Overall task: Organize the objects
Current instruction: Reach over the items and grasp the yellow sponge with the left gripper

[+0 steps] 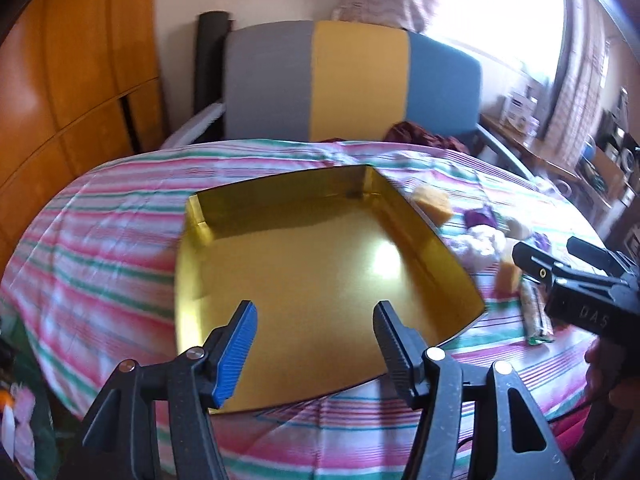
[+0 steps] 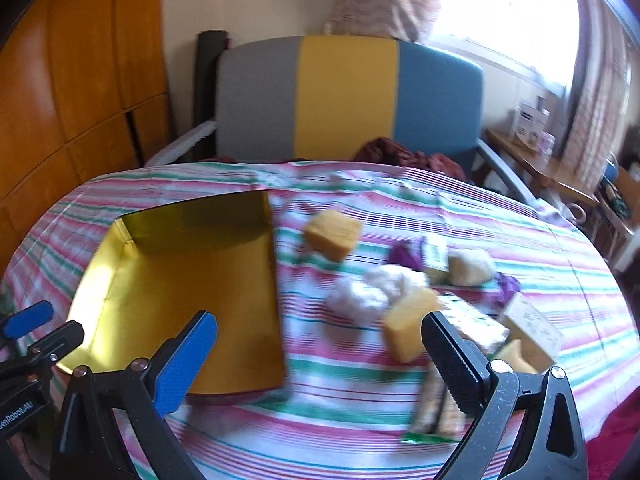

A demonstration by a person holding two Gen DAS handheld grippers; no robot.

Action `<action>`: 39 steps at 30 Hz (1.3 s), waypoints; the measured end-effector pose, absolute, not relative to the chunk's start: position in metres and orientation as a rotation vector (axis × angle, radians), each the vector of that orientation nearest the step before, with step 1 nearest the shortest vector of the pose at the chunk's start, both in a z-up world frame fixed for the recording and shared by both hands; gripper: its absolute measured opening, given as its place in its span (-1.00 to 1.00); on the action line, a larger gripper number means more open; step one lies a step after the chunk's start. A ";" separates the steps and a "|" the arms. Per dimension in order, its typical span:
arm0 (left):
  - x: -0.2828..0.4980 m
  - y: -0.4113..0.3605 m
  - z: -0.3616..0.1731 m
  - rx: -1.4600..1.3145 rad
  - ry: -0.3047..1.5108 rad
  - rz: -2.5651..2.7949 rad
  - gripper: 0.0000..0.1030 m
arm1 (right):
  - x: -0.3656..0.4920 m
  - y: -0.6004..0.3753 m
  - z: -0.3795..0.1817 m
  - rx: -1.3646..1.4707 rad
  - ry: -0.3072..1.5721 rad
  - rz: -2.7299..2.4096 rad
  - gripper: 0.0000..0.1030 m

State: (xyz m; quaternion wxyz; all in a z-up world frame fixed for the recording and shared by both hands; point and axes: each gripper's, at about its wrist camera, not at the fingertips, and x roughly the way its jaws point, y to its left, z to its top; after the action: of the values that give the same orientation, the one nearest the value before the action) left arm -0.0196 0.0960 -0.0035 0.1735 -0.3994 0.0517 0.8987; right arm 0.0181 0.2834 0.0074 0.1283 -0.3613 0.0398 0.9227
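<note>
An empty gold tray point(image 1: 312, 264) lies on the striped tablecloth. My left gripper point(image 1: 316, 344) hovers over its near edge, open, with nothing between the fingers. In the right wrist view the tray point(image 2: 180, 280) sits at the left. My right gripper point(image 2: 320, 360) stands wide open above bare cloth just right of the tray, holding nothing. Ahead of it lie two yellow sponges point(image 2: 332, 234) point(image 2: 408, 324), a white fluffy ball point(image 2: 372, 288), a purple wad point(image 2: 406, 254), a cream ball point(image 2: 470, 266), snack packets point(image 2: 434, 412) and a pale box point(image 2: 532, 328).
A grey, yellow and blue chair point(image 2: 344, 96) stands behind the table with dark red cloth point(image 2: 404, 158) on it. A wooden wardrobe point(image 2: 72, 80) is on the left. A side table point(image 2: 540, 168) with boxes stands by the bright window at the right.
</note>
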 end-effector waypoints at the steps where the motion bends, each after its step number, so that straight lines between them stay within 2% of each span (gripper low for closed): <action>1: -0.021 0.106 -0.003 -1.128 0.167 2.528 0.23 | 0.020 0.294 0.008 -1.053 0.133 2.670 1.00; 10: -0.029 0.161 -0.009 -1.163 0.261 2.371 0.27 | 0.034 0.389 0.007 -1.055 0.258 2.542 1.00; 16: -0.033 0.188 -0.010 -1.191 0.251 2.237 0.27 | 0.043 0.445 -0.004 -1.013 0.361 2.471 1.00; 23: -0.054 0.236 -0.005 -1.144 0.279 2.110 0.21 | 0.059 0.495 -0.016 -0.941 0.684 2.399 1.00; 31: -0.121 0.293 -0.015 -1.203 0.404 2.132 0.19 | 0.066 0.509 -0.022 -0.926 0.863 2.381 1.00; 33: -0.139 0.307 -0.024 -1.259 0.434 2.127 0.23 | 0.064 0.508 -0.022 -0.930 0.864 2.396 1.00; 35: -0.152 0.325 -0.033 -1.285 0.471 2.109 0.52 | 0.062 0.507 -0.021 -0.935 0.867 2.414 1.00; 39: -0.174 0.352 -0.054 -1.313 0.550 2.122 0.60 | 0.064 0.511 -0.020 -0.905 0.898 2.425 1.00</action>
State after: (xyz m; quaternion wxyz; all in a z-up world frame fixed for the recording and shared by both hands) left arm -0.1736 0.3517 -0.0535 0.2890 -0.4919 0.2062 0.7950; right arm 0.0642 0.5107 -0.0202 0.1994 -0.3238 0.3211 0.8674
